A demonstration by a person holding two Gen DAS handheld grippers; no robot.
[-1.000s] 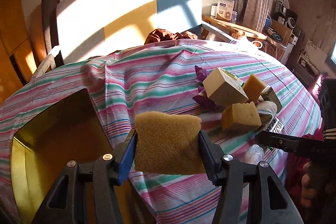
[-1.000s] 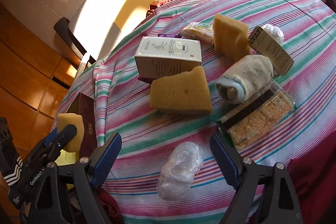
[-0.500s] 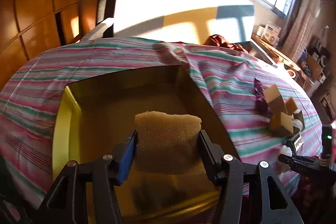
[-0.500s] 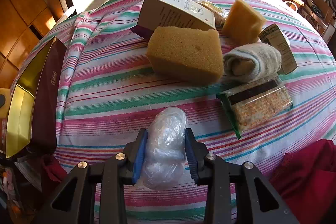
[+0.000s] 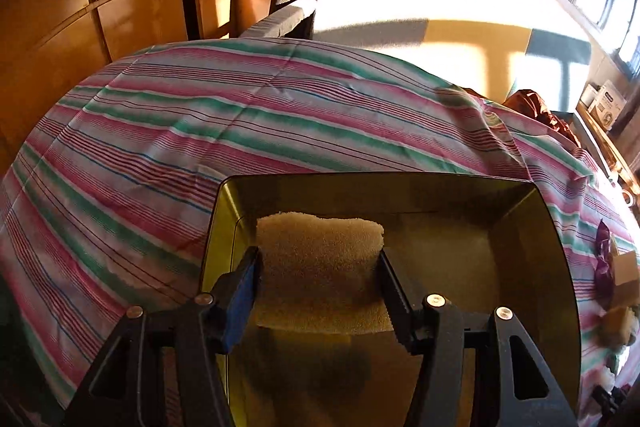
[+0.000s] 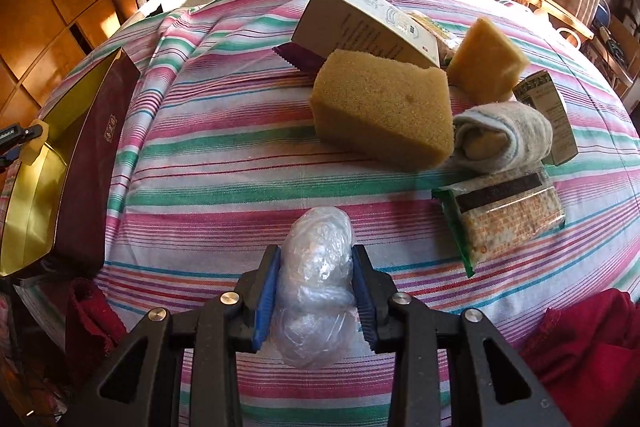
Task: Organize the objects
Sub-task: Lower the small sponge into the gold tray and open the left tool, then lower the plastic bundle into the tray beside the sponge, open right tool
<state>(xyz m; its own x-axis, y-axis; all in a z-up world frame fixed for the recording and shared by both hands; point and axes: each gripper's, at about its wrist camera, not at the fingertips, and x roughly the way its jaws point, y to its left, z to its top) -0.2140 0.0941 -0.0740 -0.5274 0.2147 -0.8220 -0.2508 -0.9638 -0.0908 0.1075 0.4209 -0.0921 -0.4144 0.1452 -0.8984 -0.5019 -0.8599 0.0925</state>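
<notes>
We see the left gripper [image 5: 318,279] clamped on a tan sponge piece [image 5: 320,267], its two jaws pressing the sponge's sides, and it hangs over the open gold-lined box [image 5: 520,247] that sits on the striped tablecloth [image 5: 200,131]. In the right wrist view that same box [image 6: 36,187] shows its dark red outer wall at the left edge of the table.

The right gripper [image 6: 314,291] is squeezed narrow on a crumpled clear plastic bag [image 6: 316,267], which lies on the cloth near the table's front edge; its jaws have just closed in on it. Beyond it, well apart, lie a large sponge block [image 6: 380,107], a white carton [image 6: 360,23] tilted behind the block, a smaller yellow sponge [image 6: 486,63], a rolled grey cloth [image 6: 504,135] and a packet of crackers [image 6: 508,215]. A small printed box [image 6: 548,115] stands just beside the rolled cloth. Red fabric [image 6: 584,347] shows at the lower right
</notes>
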